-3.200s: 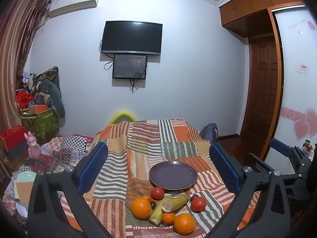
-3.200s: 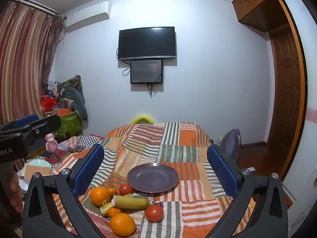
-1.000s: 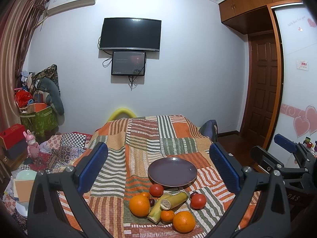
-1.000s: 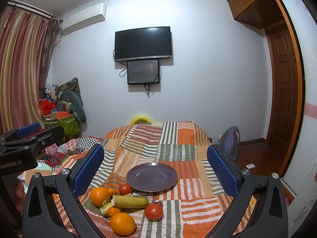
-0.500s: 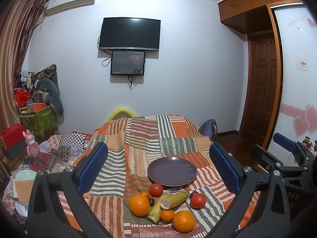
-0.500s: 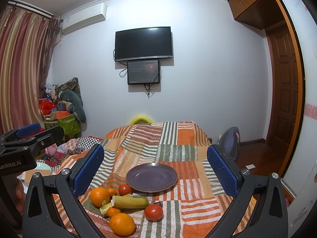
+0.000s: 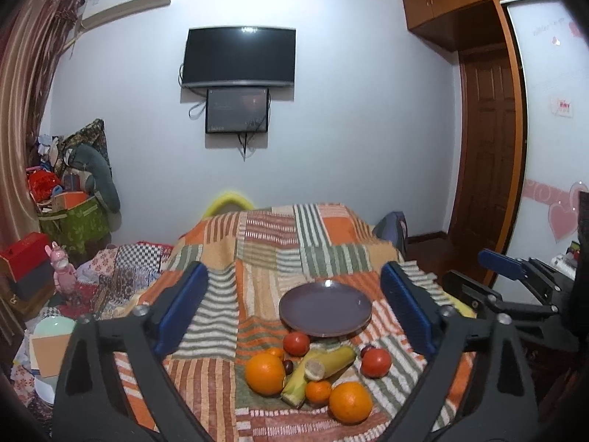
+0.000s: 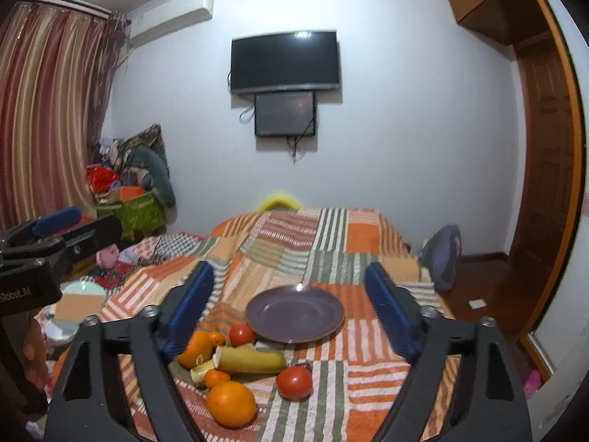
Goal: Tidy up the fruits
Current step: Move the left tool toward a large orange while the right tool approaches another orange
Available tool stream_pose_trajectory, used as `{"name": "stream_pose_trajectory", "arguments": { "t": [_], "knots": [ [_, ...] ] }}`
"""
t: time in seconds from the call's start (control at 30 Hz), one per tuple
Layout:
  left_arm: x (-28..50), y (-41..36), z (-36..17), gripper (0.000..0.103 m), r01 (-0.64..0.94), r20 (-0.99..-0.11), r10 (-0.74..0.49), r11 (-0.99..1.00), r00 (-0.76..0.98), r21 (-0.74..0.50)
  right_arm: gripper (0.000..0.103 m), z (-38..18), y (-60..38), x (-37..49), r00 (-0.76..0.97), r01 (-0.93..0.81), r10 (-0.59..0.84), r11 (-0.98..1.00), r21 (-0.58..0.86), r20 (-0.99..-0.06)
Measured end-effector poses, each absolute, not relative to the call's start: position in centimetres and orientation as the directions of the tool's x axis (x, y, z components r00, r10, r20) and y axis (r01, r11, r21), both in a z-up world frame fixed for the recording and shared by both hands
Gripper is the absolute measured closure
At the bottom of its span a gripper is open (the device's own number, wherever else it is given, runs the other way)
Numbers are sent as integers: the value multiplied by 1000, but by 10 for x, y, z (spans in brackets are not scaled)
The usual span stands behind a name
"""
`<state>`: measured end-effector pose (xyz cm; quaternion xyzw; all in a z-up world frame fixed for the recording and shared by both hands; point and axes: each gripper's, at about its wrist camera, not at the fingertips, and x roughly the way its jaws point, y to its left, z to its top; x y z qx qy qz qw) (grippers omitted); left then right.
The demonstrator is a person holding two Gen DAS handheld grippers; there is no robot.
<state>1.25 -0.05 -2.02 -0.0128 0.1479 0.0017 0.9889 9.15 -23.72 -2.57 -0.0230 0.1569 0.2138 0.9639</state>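
A patchwork cloth covers the table, and on it sits a purple plate, bare, which serves as the landmark. All the fruit lies in a loose heap just in front of the plate: two big oranges, a yellow corn cob across a greener one, two red tomatoes, one touching the plate's near rim, two small tangerines and some dark little fruits I cannot name.

The left gripper and the right gripper both hang above the heap, jaws spread wide, each with nothing in it.

I judge the task is at its very start: nothing is on the plate yet. The next move calls for lowering one gripper over a loose piece at the edge of the heap, perhaps the tomato to the plate's near right, and closing gently so it does not roll.
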Motion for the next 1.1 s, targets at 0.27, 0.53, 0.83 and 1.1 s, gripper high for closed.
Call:
{"name": "stream_pose_trajectory", "arguments": {
  "t": [0.27, 0.53, 0.83, 1.1],
  "knots": [
    [36, 15, -57, 35, 1, -467, -28, 998, 884, -58, 45, -63, -233, 119, 750, -463, 442, 882, 86, -492],
    [47, 30, -99, 35, -18, -589, -20, 998, 808, -58, 25, -98, -223, 128, 637, -479, 462, 865, 152, -617],
    [52, 42, -137, 35, -38, -685, -20, 997, 728, -70, 20, -129, -199, 138, 542, -513, 462, 843, 159, -702],
    [59, 49, -165, 26, -50, -750, -33, 995, 660, -87, 20, -162, -183, 148, 433, -534, 459, 824, 190, -776]
  ]
}}
